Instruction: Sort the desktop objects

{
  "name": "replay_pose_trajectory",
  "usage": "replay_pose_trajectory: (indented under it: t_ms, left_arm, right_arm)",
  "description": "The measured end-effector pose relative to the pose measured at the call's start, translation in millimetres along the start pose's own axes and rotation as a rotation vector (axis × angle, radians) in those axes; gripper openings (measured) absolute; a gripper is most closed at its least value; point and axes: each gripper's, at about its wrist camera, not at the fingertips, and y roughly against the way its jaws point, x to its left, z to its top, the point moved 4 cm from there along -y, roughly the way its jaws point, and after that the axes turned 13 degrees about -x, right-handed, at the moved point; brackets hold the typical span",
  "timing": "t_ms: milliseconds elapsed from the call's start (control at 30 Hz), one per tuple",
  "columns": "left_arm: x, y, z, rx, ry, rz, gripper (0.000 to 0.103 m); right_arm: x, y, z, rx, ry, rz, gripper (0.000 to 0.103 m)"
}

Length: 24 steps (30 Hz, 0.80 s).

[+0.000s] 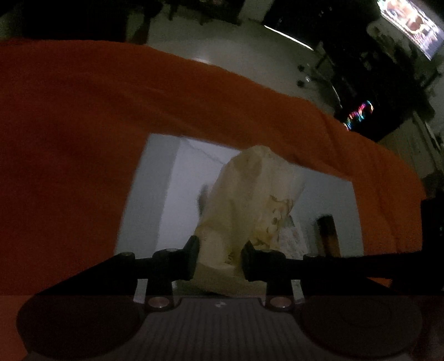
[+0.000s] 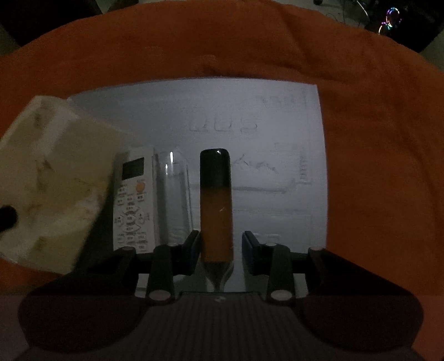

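Observation:
A cream tissue pack (image 1: 249, 200) with a cartoon print sits tilted between the fingers of my left gripper (image 1: 220, 258), which is shut on its near end. The right wrist view shows the same pack (image 2: 52, 177) blurred at the left, over the edge of a white sheet (image 2: 249, 116). On that sheet a white remote (image 2: 133, 200), a clear glass (image 2: 173, 200) and an orange tube with a black cap (image 2: 216, 205) lie side by side. My right gripper (image 2: 221, 250) straddles the tube's near end. Its left finger touches the tube and a gap shows at the right finger.
An orange cloth (image 2: 374, 138) covers the table under the sheet and fills most of both views (image 1: 83, 138). Beyond its far edge are a pale floor (image 1: 236, 55), dark furniture, coloured lights (image 1: 359, 111) and a lit screen (image 1: 413, 25). The room is dim.

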Motion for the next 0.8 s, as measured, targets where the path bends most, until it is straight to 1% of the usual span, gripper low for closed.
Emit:
replay_pose_trajectory:
  t_ms: [100,200,300,367,400,433,467,533,600,633,700,733,767,800]
  left_arm:
    - [17.2,5.2,7.0,-0.031,0.039,0.040,0.027]
    - [36.8,1.6,8.5,-0.022,0.093,0.085,0.027]
    - [49.3,-6.6,2.1,0.015,0.115,0.103,0.028]
    - [53.0,-13.0,-3.5,0.049,0.120,0.108,0.033]
    - [54.3,-14.3,-5.1,0.051,0.124,0.117,0.033]
    - [55.0,-14.8,-6.1,0.049,0.123,0.128,0.038]
    - [53.7,-12.8,-4.8,0.039,0.115,0.146,0.049]
    - [51.2,-8.7,-2.2,0.018,0.097,0.181,0.058]
    - [41.1,0.8,3.1,-0.021,0.076,0.182,0.062]
    - [33.7,5.9,6.0,-0.034,0.061,0.169,0.065]
    - [17.5,14.4,8.4,-0.060,0.027,0.141,0.065]
    - [7.6,16.5,8.6,-0.062,0.007,0.116,0.070]
    - [-2.4,18.7,8.8,-0.064,-0.012,0.091,0.072]
    - [-11.6,16.9,6.1,-0.049,-0.033,0.066,0.072]
  right_arm:
    - [-0.8,0.4,0.8,0.001,0.004,-0.003,0.037]
    - [0.6,1.0,2.0,0.001,0.006,-0.005,0.037]
    - [1.1,0.8,2.7,0.003,0.008,-0.006,0.037]
    - [0.3,0.2,0.2,0.005,0.006,-0.008,0.037]
    - [0.1,0.0,-1.0,0.006,0.005,-0.009,0.037]
    - [0.5,0.1,-1.1,0.007,0.007,-0.009,0.037]
    - [0.9,0.1,-1.3,0.009,0.008,-0.010,0.037]
    - [0.8,-0.4,-1.0,0.010,0.007,-0.011,0.037]
    - [1.3,-0.4,-0.8,0.008,0.013,-0.015,0.037]
    - [1.3,-0.6,-0.7,0.007,0.015,-0.016,0.037]
    - [1.8,-0.9,-0.3,0.006,0.014,-0.022,0.036]
    - [2.2,-1.3,-0.2,0.004,0.015,-0.025,0.035]
    - [3.1,-1.8,-0.4,0.001,0.020,-0.028,0.033]
    - [4.4,-1.7,-0.9,-0.002,0.026,-0.029,0.029]
